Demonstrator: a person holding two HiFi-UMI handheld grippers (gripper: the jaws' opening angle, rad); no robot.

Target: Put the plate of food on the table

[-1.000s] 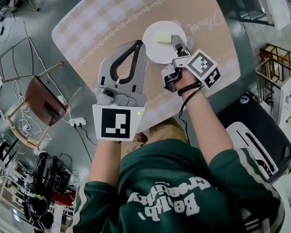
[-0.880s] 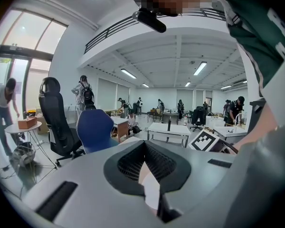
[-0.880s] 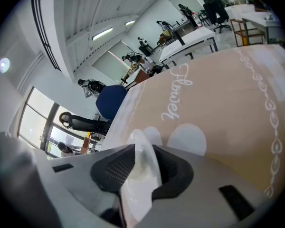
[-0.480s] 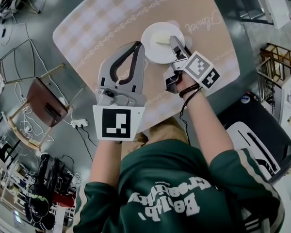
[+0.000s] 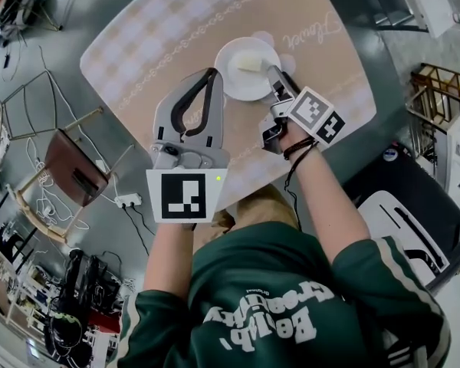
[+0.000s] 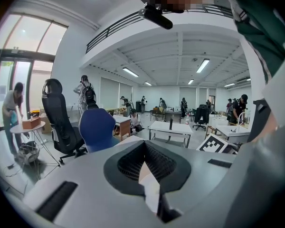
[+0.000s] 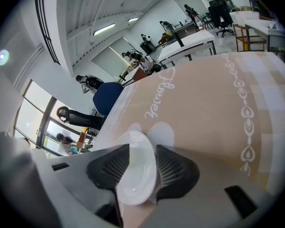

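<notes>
A white plate (image 5: 241,79) with a pale yellow piece of food (image 5: 251,63) lies flat on the beige checked table (image 5: 176,29). My right gripper (image 5: 280,79) is at the plate's near right rim. Its jaws are opening, and the plate's rim (image 7: 135,175) lies between the two black pads (image 7: 173,167) without being pressed. My left gripper (image 5: 212,73) hovers just left of the plate. In the left gripper view this gripper (image 6: 145,144) has its jaws shut into a loop with nothing in them.
A brown chair (image 5: 73,163) and a white power strip (image 5: 123,196) stand on the floor to the left. A black case (image 5: 414,213) and a wooden rack (image 5: 437,98) are on the right. Cables and gear clutter the lower left.
The right gripper's jaws have spread apart at the plate's rim and no longer pinch it. The left gripper has stayed shut and hardly moved.
</notes>
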